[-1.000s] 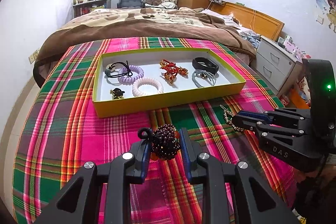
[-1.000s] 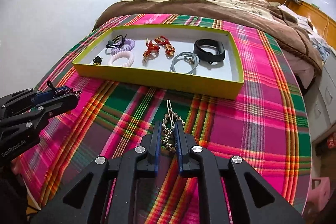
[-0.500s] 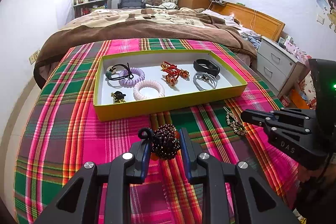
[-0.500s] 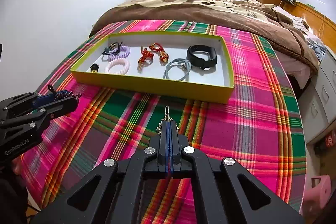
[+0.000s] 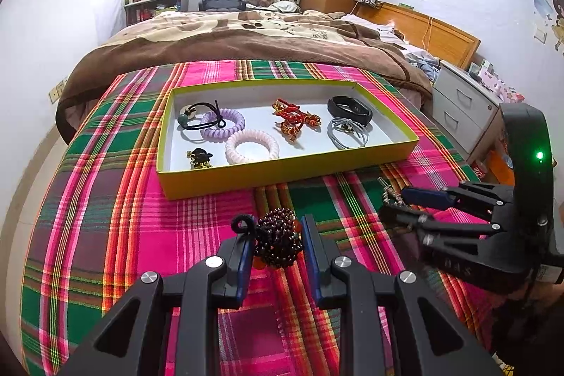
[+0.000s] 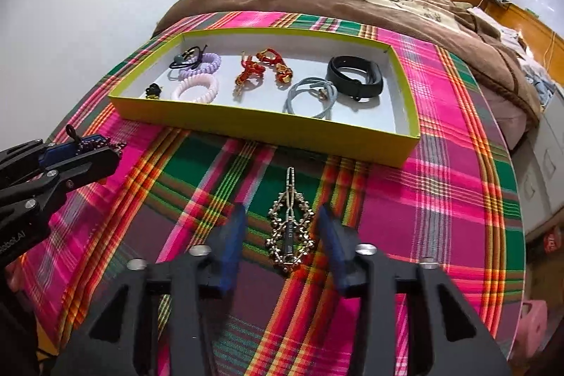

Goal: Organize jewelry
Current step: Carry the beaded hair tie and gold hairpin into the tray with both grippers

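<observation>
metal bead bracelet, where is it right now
In the right wrist view the metal bead bracelet lies on the plaid cloth between the right gripper's opening jaws, just in front of the yellow tray.

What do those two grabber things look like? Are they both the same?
Yes, they look like twins. The left gripper and right gripper are both black, built from angular bars with triangle-shaped gaps and round silver bolts. Their jaws are lined with dark blue pads. Seen from the side, the right one's black body has a small green light and white letters. No sleeves or cables show clearly.
</observation>
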A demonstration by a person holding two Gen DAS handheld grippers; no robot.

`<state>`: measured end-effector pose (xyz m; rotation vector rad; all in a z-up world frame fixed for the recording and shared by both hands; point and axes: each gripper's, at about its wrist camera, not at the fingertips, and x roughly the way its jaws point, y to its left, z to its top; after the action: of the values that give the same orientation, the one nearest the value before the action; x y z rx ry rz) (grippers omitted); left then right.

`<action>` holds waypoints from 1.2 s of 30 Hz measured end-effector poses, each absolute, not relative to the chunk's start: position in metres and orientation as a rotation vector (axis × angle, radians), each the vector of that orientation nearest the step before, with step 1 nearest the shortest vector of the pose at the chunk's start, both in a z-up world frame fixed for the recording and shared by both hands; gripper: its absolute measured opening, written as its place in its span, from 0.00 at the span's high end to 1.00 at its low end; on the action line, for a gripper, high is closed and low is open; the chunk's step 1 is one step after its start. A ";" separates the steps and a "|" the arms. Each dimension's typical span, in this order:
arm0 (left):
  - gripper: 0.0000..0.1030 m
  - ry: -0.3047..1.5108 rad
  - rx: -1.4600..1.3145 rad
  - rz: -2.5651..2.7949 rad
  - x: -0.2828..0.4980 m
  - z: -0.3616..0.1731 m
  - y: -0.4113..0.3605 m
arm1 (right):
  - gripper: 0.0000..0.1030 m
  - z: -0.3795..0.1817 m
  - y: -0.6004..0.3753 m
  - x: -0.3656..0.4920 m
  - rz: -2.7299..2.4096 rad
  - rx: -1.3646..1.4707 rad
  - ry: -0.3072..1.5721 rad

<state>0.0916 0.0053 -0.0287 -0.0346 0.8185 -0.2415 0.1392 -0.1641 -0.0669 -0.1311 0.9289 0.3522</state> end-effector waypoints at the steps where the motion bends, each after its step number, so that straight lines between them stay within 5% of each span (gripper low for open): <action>1: 0.75 0.819 -0.035 -0.241 0.092 -0.029 0.005 | 0.73 -0.067 -0.165 0.139 0.350 -0.128 0.930; 12: 0.75 0.804 -0.026 -0.249 0.104 -0.017 0.004 | 0.75 -0.047 -0.179 0.138 0.334 -0.075 0.886; 13: 0.75 0.802 -0.026 -0.249 0.106 -0.015 0.005 | 0.77 -0.044 -0.180 0.139 0.335 -0.068 0.882; 15: 0.75 0.797 -0.021 -0.248 0.113 -0.010 0.005 | 0.97 -0.034 -0.181 0.145 0.335 -0.065 0.870; 26: 0.75 0.802 -0.028 -0.241 0.129 -0.010 0.010 | 0.97 -0.029 -0.186 0.153 0.421 -0.030 0.889; 28: 0.75 0.805 -0.034 -0.246 0.129 -0.013 0.011 | 0.91 -0.036 -0.181 0.151 0.461 -0.040 0.904; 31: 0.75 0.813 -0.040 -0.249 0.131 -0.016 0.010 | 0.64 -0.049 -0.168 0.152 0.480 -0.097 0.942; 36: 0.75 0.822 -0.040 -0.254 0.133 -0.019 0.010 | 0.63 -0.059 -0.150 0.156 0.467 -0.185 0.933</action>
<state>0.1335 0.0098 -0.0193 -0.0404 0.8224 -0.2544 0.1556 -0.1503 -0.0586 -0.1847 0.9328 0.4675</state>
